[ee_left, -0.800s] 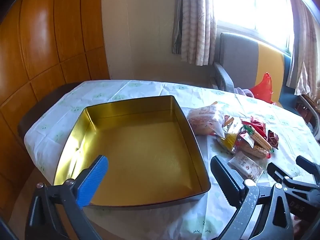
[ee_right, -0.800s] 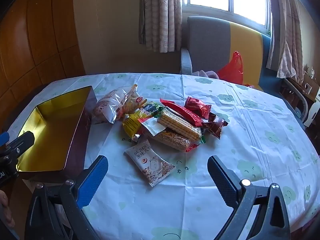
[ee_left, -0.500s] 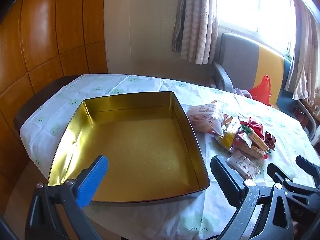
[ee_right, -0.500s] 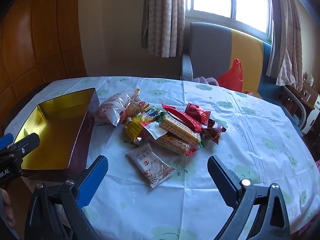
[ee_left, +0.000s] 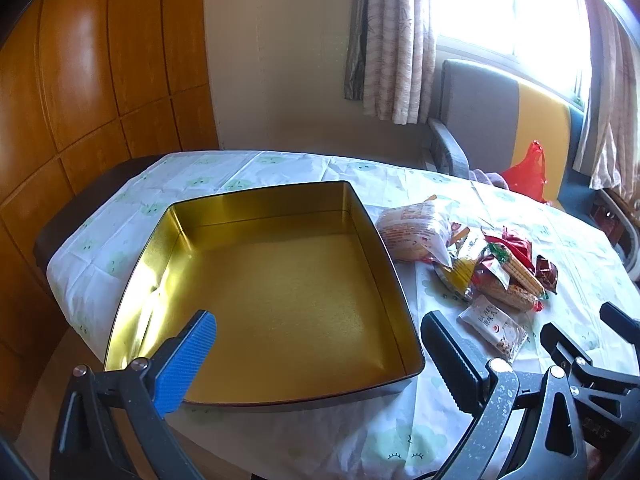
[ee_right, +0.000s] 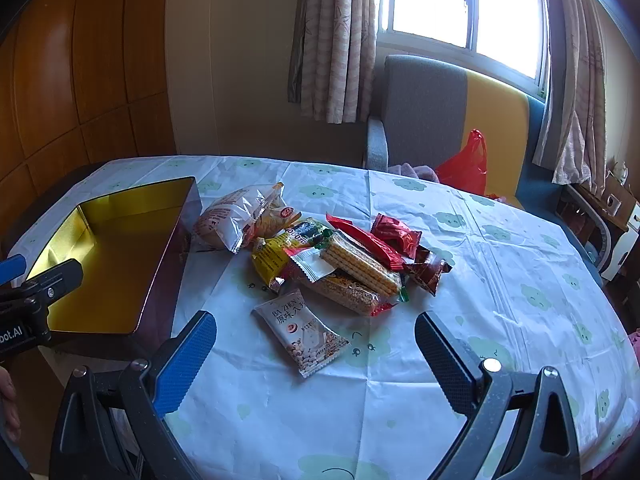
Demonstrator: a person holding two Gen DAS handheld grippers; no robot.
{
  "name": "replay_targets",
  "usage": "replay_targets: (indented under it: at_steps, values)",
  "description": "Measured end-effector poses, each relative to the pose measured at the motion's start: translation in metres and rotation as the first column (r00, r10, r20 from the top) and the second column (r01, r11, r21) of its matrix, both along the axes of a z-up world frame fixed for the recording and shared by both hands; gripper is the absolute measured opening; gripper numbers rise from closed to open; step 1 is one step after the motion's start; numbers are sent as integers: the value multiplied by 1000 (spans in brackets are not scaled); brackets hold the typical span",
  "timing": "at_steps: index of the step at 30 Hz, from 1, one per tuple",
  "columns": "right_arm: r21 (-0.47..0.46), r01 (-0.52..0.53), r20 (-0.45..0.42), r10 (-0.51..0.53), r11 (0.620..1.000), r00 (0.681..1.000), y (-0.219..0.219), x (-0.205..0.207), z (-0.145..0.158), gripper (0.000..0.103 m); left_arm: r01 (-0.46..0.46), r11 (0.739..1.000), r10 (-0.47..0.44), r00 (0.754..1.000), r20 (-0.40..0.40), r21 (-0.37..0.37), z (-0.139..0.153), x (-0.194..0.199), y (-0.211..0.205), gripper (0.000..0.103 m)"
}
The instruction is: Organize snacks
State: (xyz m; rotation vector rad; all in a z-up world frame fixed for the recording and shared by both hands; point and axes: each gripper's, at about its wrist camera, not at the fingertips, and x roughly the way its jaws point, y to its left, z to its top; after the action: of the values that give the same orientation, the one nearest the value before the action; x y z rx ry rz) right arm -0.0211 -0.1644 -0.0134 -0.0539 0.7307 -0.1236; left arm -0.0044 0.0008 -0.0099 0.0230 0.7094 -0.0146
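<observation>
Cloud-print tablecloth [ee_right: 500, 280] covers table. Grey-and-yellow armchair [ee_right: 432, 112] at 12 o'clock beyond it, red plastic bag [ee_right: 466, 164] on seat. Curtains [ee_right: 336, 40] flank window [ee_right: 464, 4]. Wood panelling [ee_right: 80, 72] at 10 o'clock.

**A:** so where was this filmed, anyone know? didn't look like a lab to me

**B:** nah, it was someone's home, dining or living room I'd say. The table [ee_right: 500, 288] had a white cloth printed with little green clouds, and wood panelling [ee_left: 80, 92] ran along the wall by its left edge.

**A:** yeah, plus those patterned curtains [ee_right: 336, 40] at a sunny window [ee_right: 464, 0].

**B:** and past the table's far edge stood a grey and yellow armchair [ee_right: 440, 108] with a red plastic bag [ee_right: 466, 164] on it. Totally domestic.
</observation>
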Motion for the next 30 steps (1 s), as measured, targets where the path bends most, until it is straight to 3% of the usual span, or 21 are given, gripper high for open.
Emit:
replay_targets:
  at_steps: [30]
  values:
    - [29, 25, -42, -24, 999, 999, -13, -1, -15, 101, 70, 995, -70, 998, -5, 65, 3, -5, -18, 103]
